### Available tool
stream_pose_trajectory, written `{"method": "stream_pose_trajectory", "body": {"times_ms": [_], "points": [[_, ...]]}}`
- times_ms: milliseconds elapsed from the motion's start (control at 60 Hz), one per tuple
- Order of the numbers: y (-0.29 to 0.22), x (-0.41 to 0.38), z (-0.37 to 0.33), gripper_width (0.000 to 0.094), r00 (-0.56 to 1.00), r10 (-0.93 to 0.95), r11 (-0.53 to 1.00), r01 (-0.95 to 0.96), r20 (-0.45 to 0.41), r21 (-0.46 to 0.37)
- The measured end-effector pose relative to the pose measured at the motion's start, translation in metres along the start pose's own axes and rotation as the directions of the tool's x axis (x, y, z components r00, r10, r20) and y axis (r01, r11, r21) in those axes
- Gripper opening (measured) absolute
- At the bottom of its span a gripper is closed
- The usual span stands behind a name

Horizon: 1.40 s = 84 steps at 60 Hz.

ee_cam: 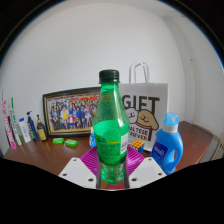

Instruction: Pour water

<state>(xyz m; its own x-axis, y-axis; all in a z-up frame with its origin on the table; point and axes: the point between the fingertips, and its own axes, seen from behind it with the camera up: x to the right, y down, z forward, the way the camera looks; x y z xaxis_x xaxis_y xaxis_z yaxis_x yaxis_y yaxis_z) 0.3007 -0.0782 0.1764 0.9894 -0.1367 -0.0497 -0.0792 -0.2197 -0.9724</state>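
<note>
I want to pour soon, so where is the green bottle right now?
In the gripper view the green bottle stands upright, held between the two jaws, in front of the white gift bag, with the blue detergent bottle to its right.

Materials, as I see them:
Green bottle point(111, 128): glossy clear plastic w/ matt dark cap. Blue detergent jug point(167, 143): smooth plastic. Gift bag point(146, 108): matt white paper. Photo frame point(71, 110): dark wood, glossy front. Table point(40, 158): reddish wood, slight sheen.

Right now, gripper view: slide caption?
Tongs shut on green bottle, cap on, framed photo and blue detergent bottle behind.
</note>
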Motion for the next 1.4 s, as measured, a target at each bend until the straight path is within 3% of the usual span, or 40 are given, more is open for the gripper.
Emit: {"method": "stream_pose_trajectory", "body": {"times_ms": [350, 550, 767, 900, 1133, 1400], "points": [[0.093, 0.028, 0.027, 0.0313, 1.0, 0.012, 0.996, -0.015, -0.027, -0.089], [0.097, 0.026, 0.022, 0.0351, 0.999, -0.019, 0.998, 0.017, -0.026, -0.058], [0.101, 0.026, 0.019, 0.0534, 0.999, -0.025, 0.996, 0.023, -0.028, -0.091], [0.102, 0.025, 0.008, 0.0868, 0.999, 0.0, 0.99, -0.004, -0.032, -0.142], [0.079, 0.019, -0.046, 0.0855, 0.997, -0.018, 0.982, 0.003, -0.081, -0.189], [0.034, -0.042, -0.156, 0.0854, 0.991, -0.059, 0.961, 0.024, -0.122, -0.275]]}}
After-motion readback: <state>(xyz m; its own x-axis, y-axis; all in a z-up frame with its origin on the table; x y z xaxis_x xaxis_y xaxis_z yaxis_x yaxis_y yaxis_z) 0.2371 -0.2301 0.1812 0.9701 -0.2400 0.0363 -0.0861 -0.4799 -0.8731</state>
